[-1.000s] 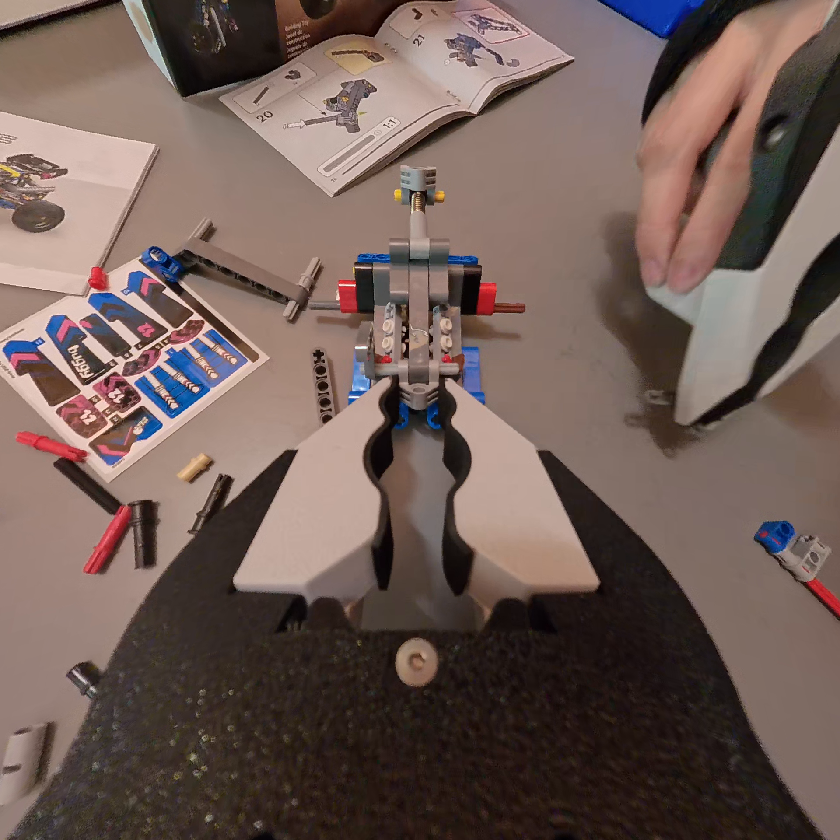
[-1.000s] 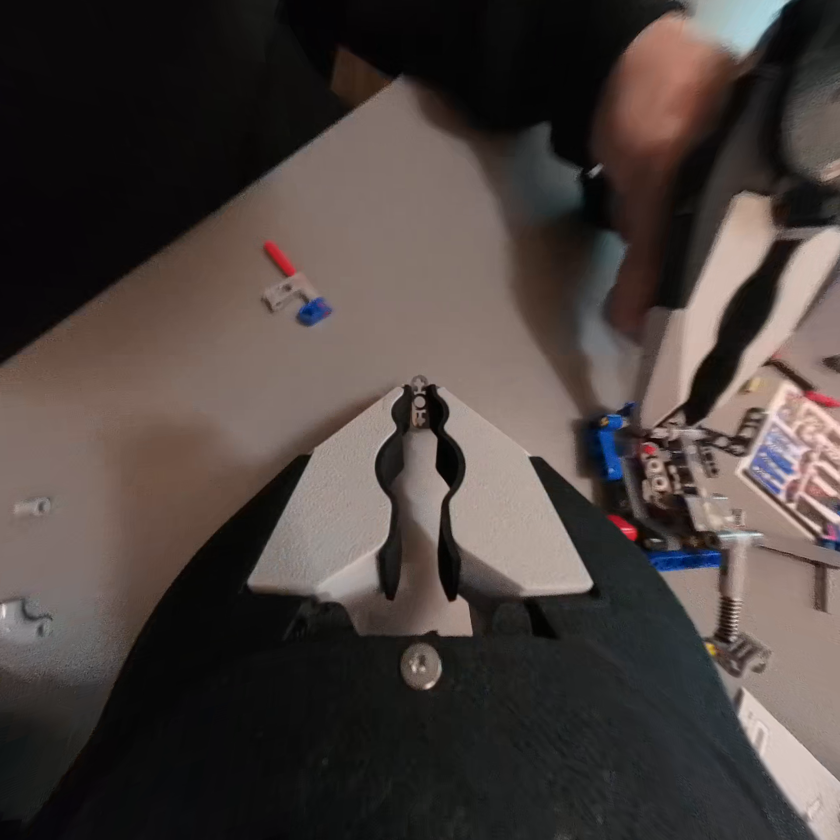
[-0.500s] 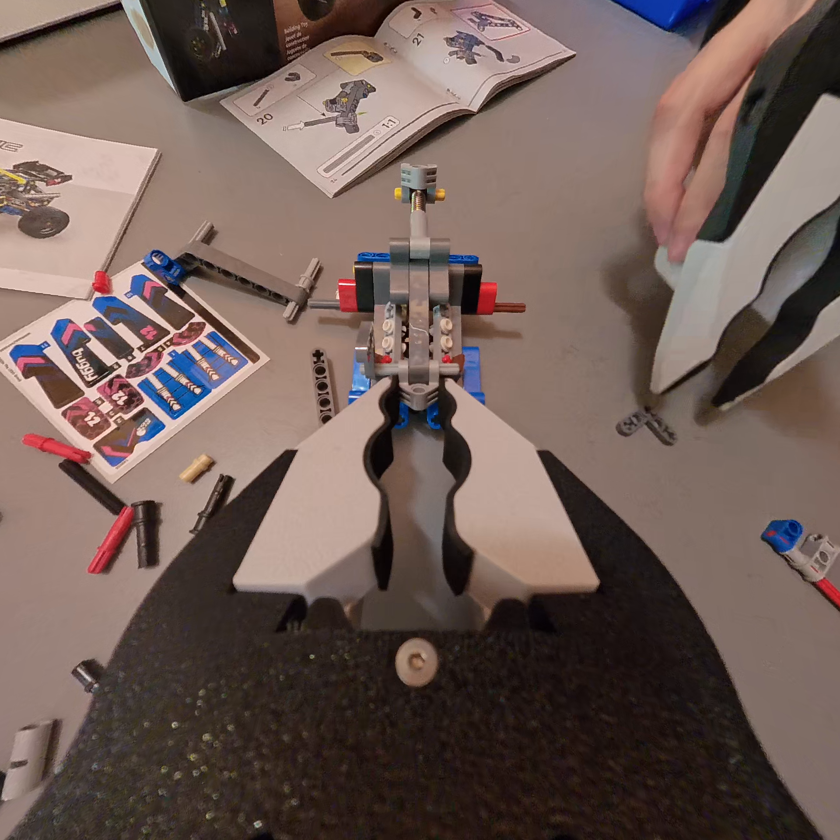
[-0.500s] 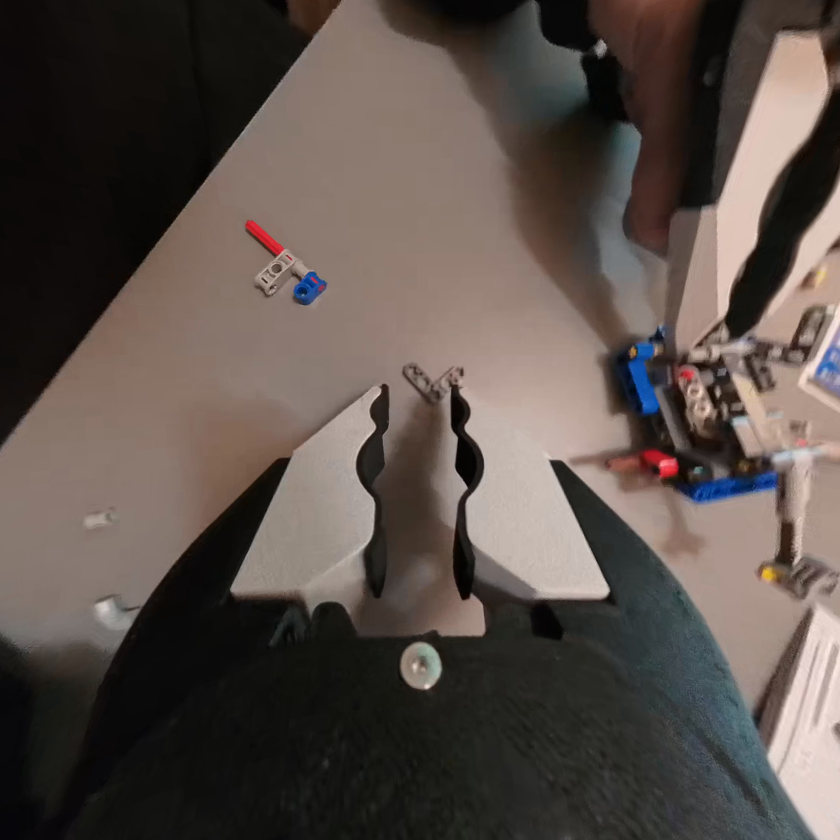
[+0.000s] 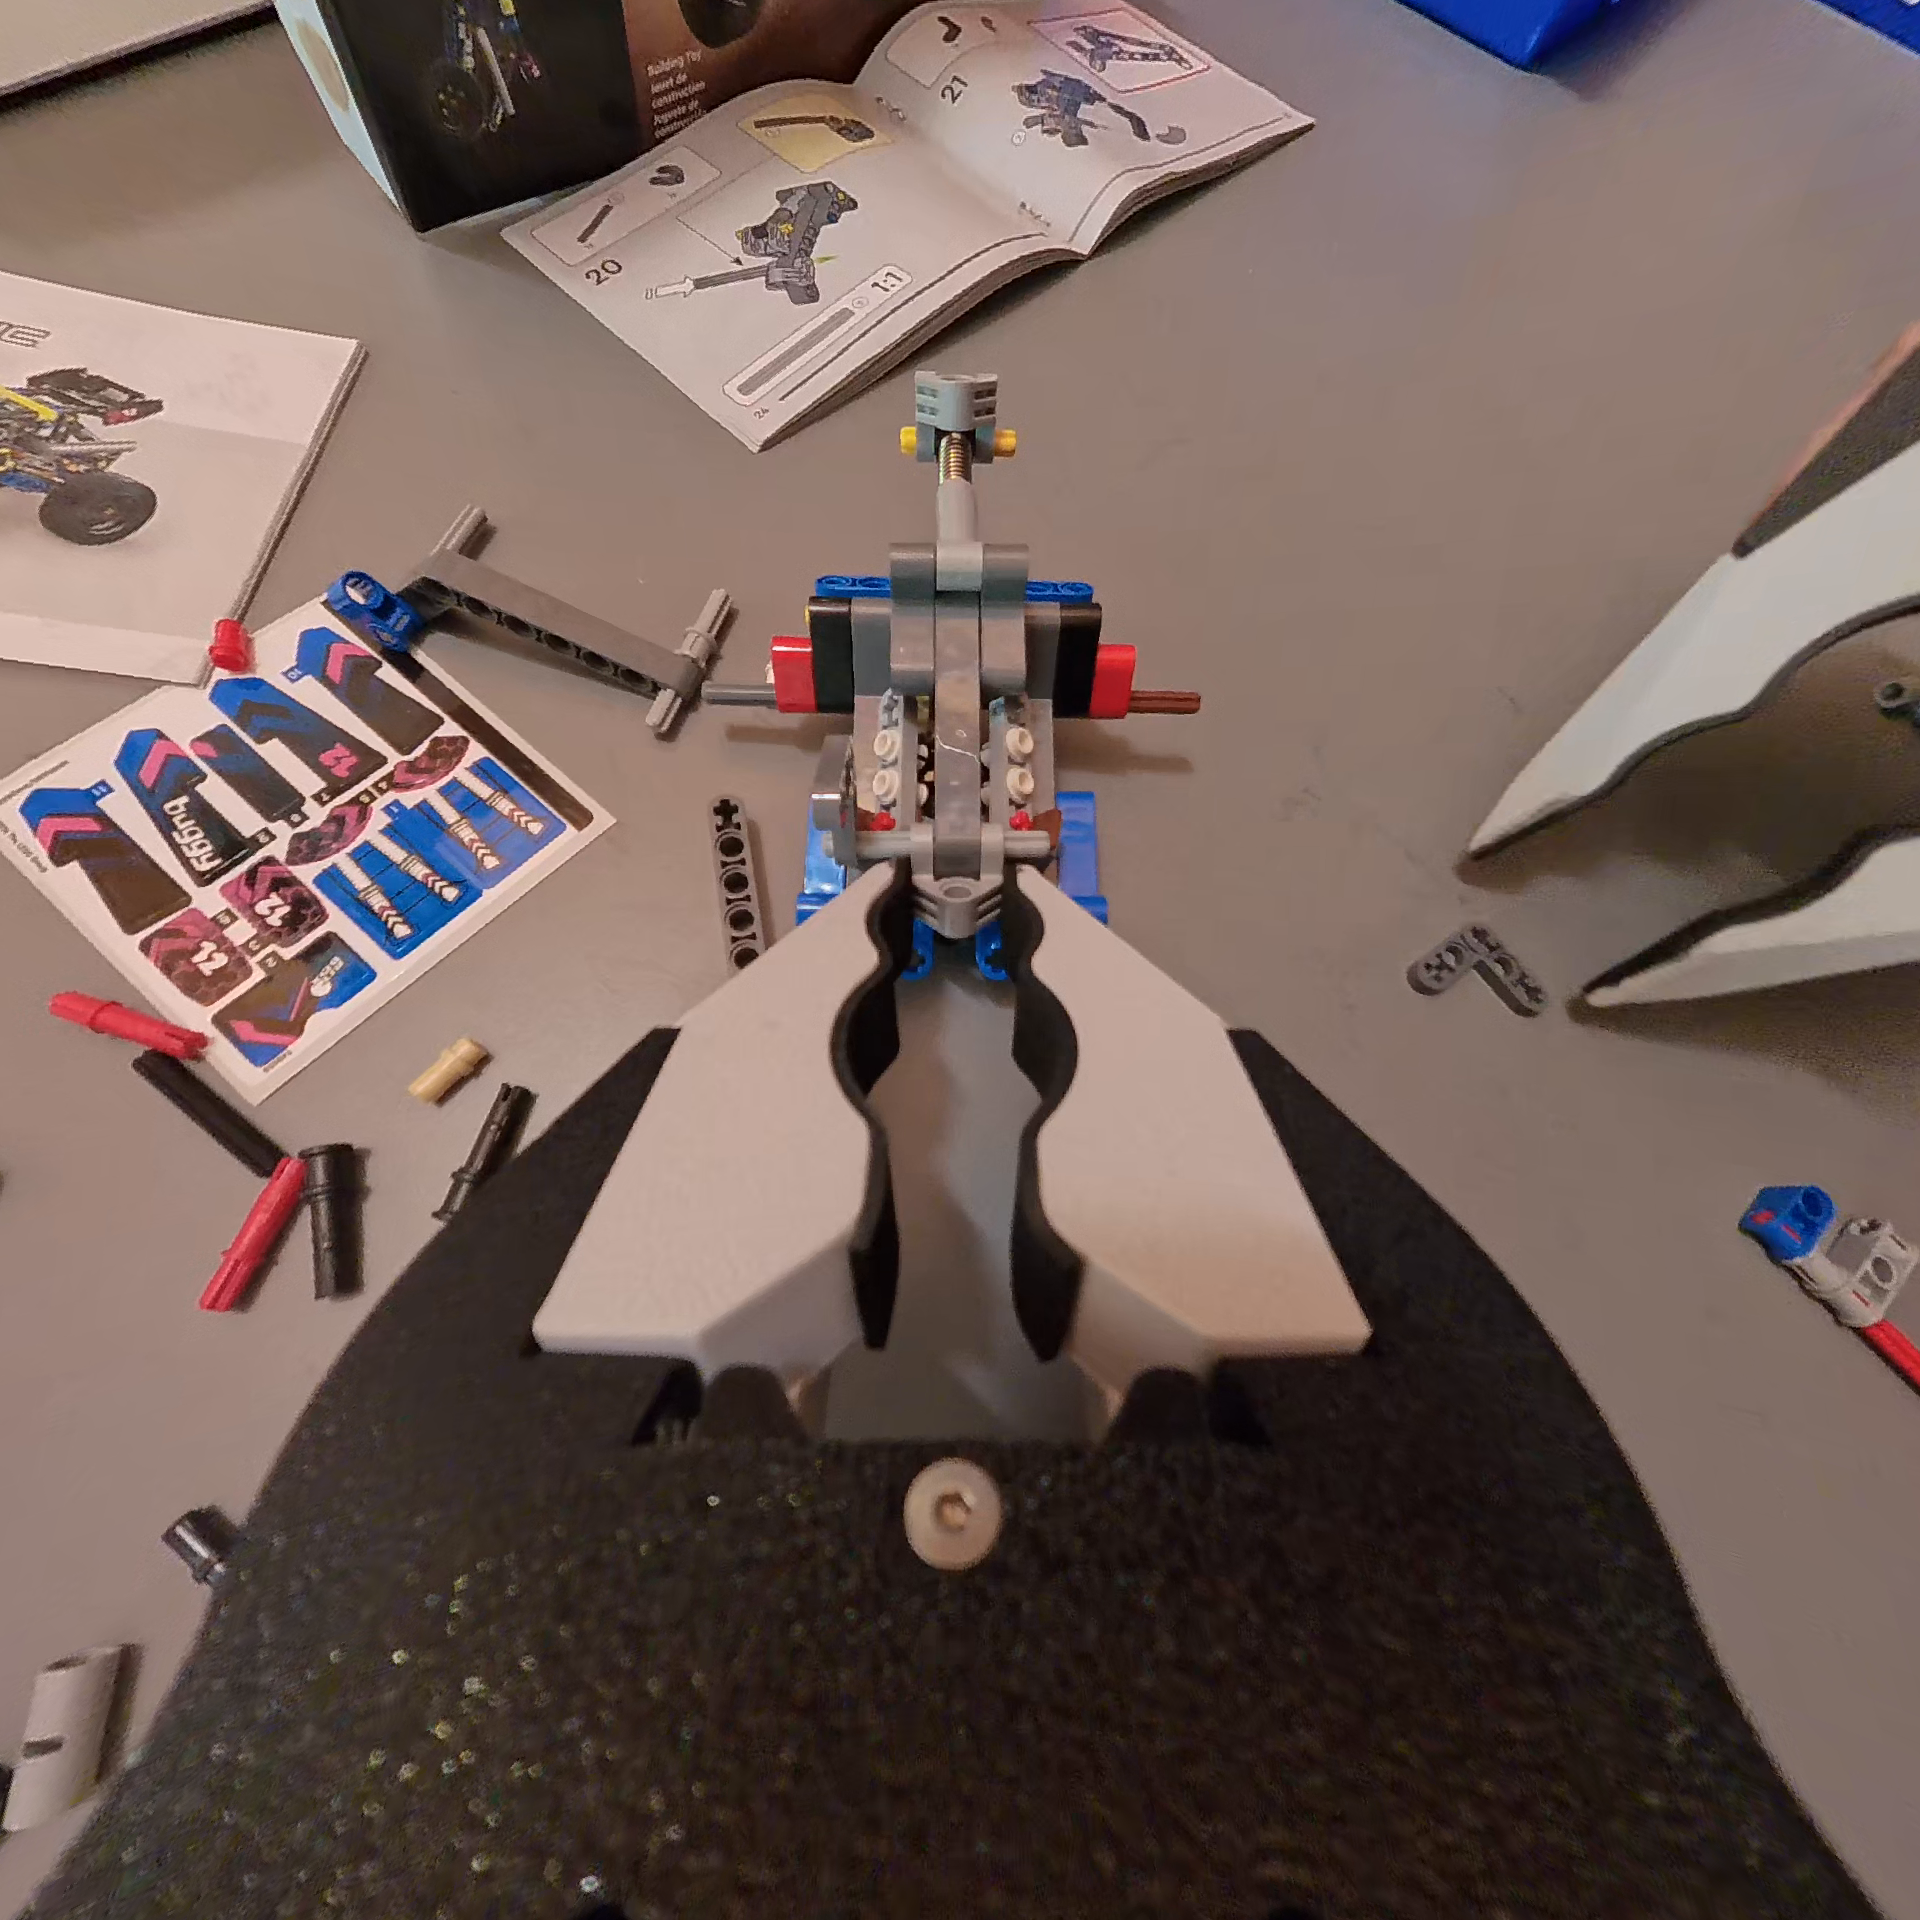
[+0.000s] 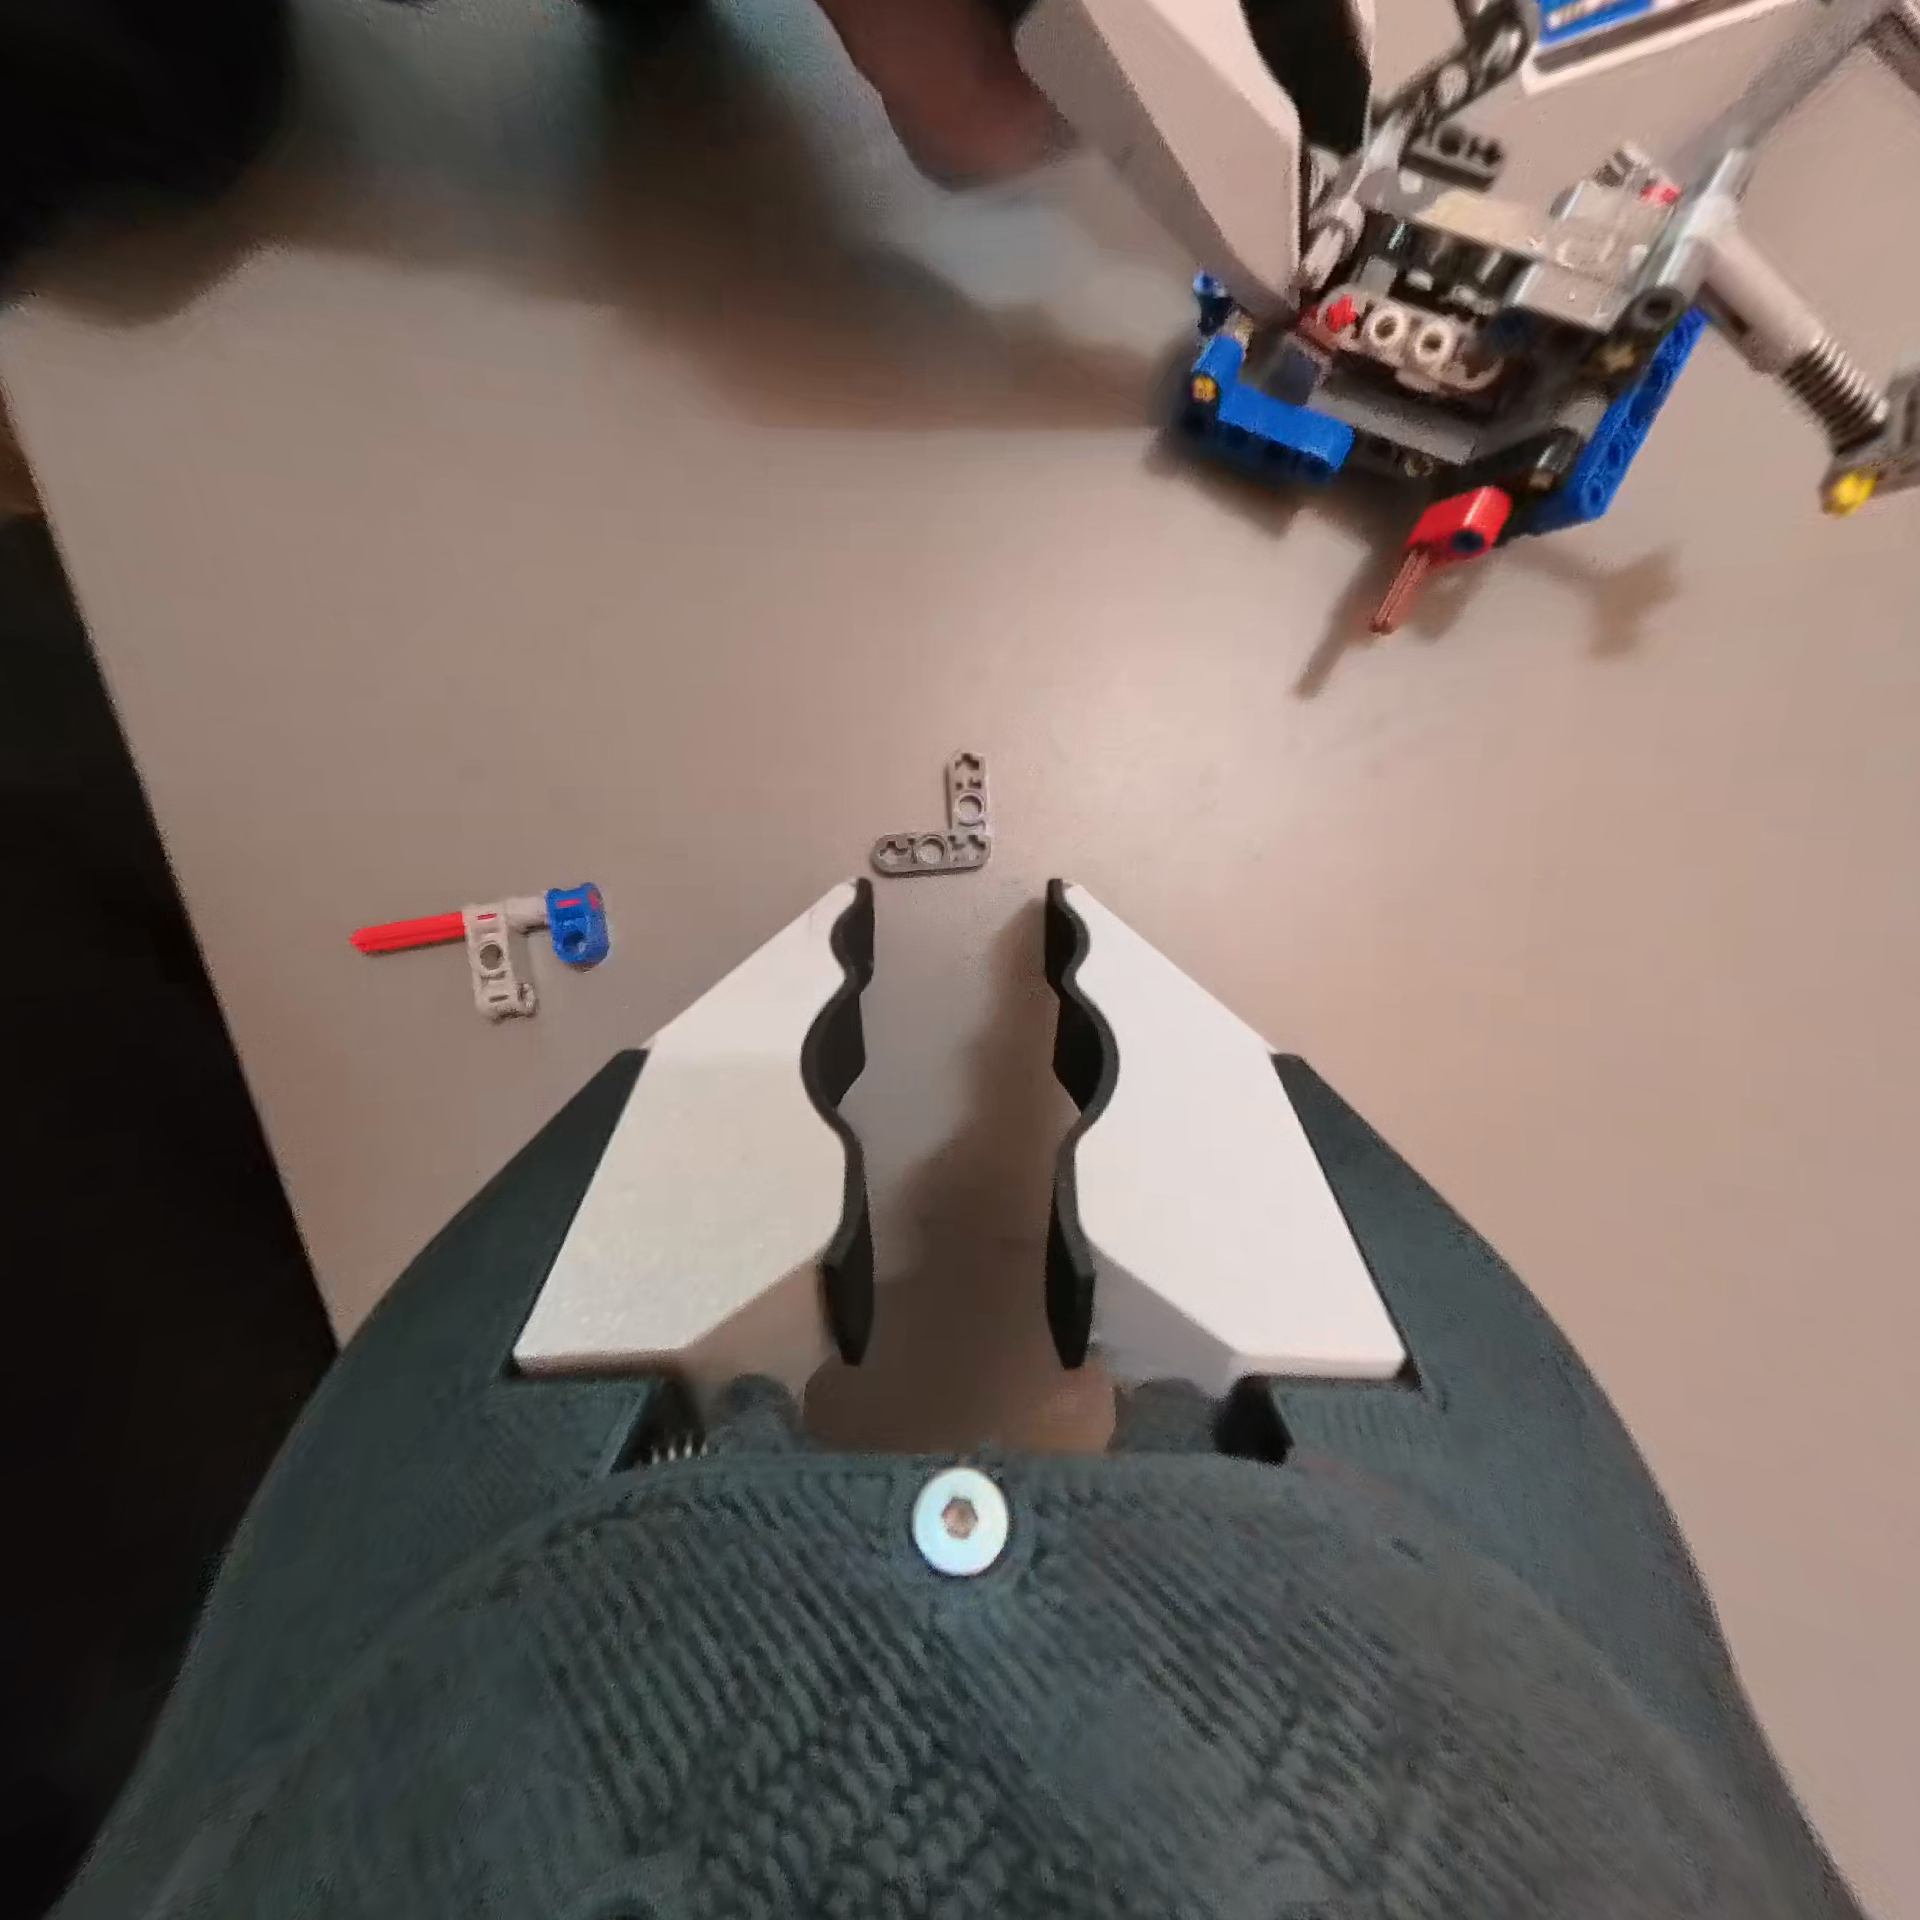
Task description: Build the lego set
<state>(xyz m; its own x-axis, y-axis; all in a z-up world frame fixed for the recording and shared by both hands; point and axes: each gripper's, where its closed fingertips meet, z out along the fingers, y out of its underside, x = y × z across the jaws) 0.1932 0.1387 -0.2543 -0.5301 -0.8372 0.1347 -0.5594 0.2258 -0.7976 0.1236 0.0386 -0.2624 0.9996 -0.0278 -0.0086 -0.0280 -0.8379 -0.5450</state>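
Observation:
My left gripper (image 5: pixel 958 894) is shut on the grey end connector of a partly built brick vehicle (image 5: pixel 956 665), which rests on the grey table. The right wrist view shows the same vehicle (image 6: pixel 1455 343) with the left gripper's fingers (image 6: pixel 1195 135) on it. My right gripper (image 6: pixel 958 888) is open and empty. A small grey L-shaped piece (image 6: pixel 940 831) lies flat on the table just beyond its fingertips, apart from both pads. The left wrist view shows that piece (image 5: pixel 1475 966) beside the right gripper's fingers (image 5: pixel 1662 727).
A small red, grey and blue assembly (image 6: pixel 499 935) lies left of my right gripper, near the table edge (image 6: pixel 156 831). Left of the vehicle are a sticker sheet (image 5: pixel 281 831), a grey beam (image 5: pixel 551 629) and loose pins (image 5: pixel 270 1195). An open booklet (image 5: pixel 894 197) and a box (image 5: pixel 499 94) lie behind.
My right gripper held the L-shaped piece a second ago, then opened and let it go onto the table, and has drawn back a little. My left gripper has kept its hold unmoved.

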